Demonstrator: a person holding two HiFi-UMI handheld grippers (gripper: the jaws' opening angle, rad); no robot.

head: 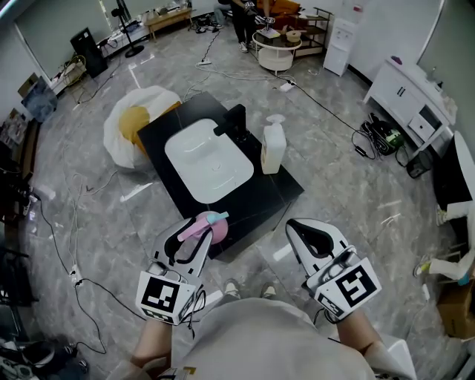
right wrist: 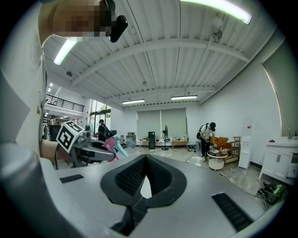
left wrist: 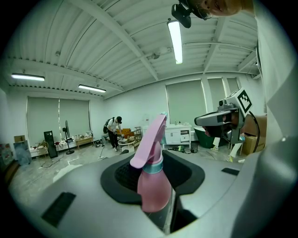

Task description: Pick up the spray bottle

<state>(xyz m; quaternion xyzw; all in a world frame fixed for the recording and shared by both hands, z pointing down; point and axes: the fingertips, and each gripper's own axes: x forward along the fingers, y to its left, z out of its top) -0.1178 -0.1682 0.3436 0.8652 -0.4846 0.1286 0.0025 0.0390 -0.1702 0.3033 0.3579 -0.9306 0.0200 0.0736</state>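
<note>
A pink spray bottle (head: 202, 226) with a teal collar and a pink trigger head stands upright between the jaws of my left gripper (head: 197, 234), which is shut on its neck. In the left gripper view the spray bottle (left wrist: 153, 183) fills the gap of the left gripper (left wrist: 153, 160), nozzle pointing away. My right gripper (head: 297, 226) hangs beside it to the right, shut, with nothing between its pads. In the right gripper view the right gripper (right wrist: 145, 159) has its tips touching, and the spray bottle (right wrist: 111, 143) shows at the left. Both are held over the near edge of the black counter (head: 267, 200).
The counter holds a white sink (head: 208, 159), a black faucet (head: 234, 122) and a white pump bottle (head: 272, 148). A white and yellow bag (head: 137, 122) lies on the floor behind it. Cables cross the floor. A person (head: 245, 22) stands far back; a white cabinet (head: 408, 93) is at the right.
</note>
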